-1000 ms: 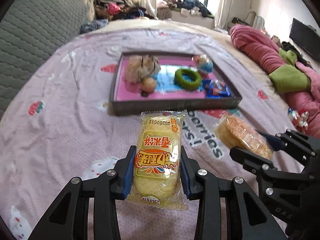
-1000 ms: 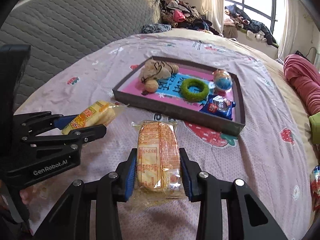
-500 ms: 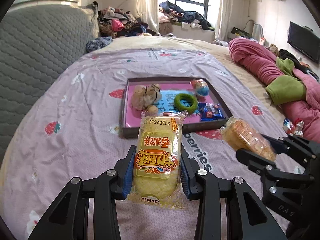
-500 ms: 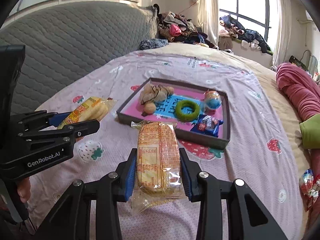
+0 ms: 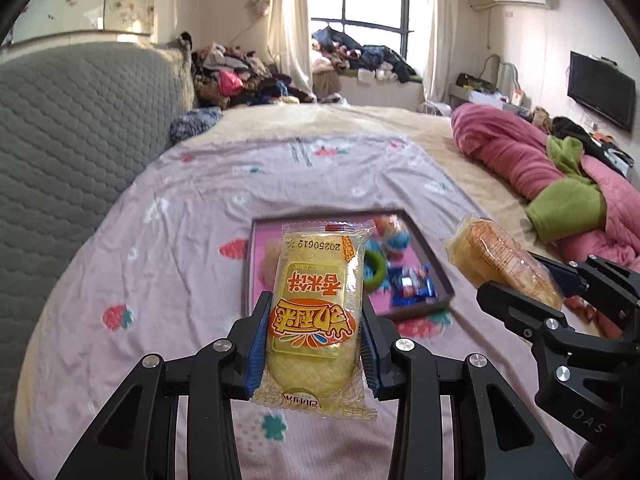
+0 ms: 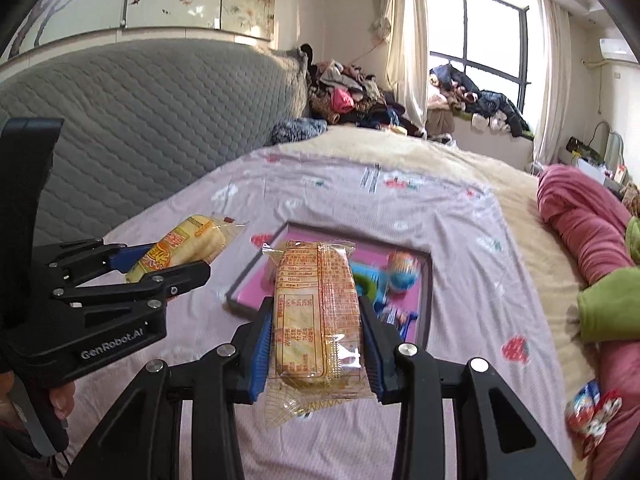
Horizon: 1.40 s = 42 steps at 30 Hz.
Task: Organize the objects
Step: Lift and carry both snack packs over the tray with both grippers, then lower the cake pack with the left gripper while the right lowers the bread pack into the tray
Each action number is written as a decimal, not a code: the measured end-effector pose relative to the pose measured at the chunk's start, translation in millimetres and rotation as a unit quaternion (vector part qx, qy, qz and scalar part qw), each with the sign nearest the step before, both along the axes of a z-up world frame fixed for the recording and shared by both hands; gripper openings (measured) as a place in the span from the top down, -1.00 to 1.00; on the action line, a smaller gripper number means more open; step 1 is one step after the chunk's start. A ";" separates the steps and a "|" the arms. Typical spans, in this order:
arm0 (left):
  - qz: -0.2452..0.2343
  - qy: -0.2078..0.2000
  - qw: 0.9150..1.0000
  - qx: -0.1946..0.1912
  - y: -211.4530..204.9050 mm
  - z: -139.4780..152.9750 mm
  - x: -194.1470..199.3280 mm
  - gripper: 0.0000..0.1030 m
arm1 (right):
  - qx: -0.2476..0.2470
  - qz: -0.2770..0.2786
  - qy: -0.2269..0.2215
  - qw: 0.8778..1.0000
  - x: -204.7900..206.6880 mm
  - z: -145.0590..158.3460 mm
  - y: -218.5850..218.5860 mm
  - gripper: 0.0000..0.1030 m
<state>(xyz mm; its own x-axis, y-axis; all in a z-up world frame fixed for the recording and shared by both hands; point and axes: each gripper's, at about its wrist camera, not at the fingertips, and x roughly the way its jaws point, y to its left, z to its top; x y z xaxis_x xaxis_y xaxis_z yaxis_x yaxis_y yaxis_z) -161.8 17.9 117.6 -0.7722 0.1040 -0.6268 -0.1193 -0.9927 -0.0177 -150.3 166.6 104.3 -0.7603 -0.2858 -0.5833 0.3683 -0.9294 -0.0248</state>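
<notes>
My left gripper is shut on a yellow snack cake pack with orange print, held well above the bed. My right gripper is shut on a clear-wrapped cracker pack, also raised. Each gripper shows in the other's view: the right one with its crackers, the left one with its yellow pack. Beyond both lies a dark-rimmed pink tray holding a green ring, a blue ball toy, blue candy wrappers and a plush toy partly hidden.
The bed has a pink strawberry-print sheet. A grey quilted headboard stands at the left. A rolled pink and green quilt lies at the right. Small red-white wrapped sweets lie at the right. Clothes piles sit by the window.
Both grippers have risen and pulled back from the tray with their packs still held. The tray now looks smaller and farther, and more of the room shows.
</notes>
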 end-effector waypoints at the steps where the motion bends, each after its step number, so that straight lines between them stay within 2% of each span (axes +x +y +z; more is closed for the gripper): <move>1: 0.000 0.003 1.000 -0.001 0.4 4.7 -3.1 0.22 | 0.000 0.000 0.005 1.000 -2.3 4.6 -0.6 0.24; 12: 0.013 0.049 0.999 -0.004 1.3 61.7 -51.4 0.22 | -0.009 -0.005 0.057 0.998 -38.7 57.9 -4.9 0.24; 20: 0.015 0.053 0.998 0.011 -0.1 67.6 -98.0 0.22 | -0.028 -0.003 0.091 0.996 -69.0 79.5 -8.6 0.24; 26: 0.010 0.048 0.999 0.020 6.0 43.0 -125.2 0.22 | -0.038 -0.008 0.099 0.994 -90.0 65.5 -7.1 0.24; 42: 0.000 -0.001 1.000 0.015 22.5 -77.5 -164.9 0.21 | -0.066 -0.044 0.047 0.996 -132.4 -40.5 18.4 0.24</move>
<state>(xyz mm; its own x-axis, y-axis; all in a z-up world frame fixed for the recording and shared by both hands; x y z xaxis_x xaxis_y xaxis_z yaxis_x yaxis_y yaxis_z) -326.6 40.4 40.1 -0.7707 0.1230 -0.6252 -0.1195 -0.9917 -0.0478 -282.7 185.0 63.8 -0.8353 -0.2850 -0.4702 0.2876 -0.9553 0.0681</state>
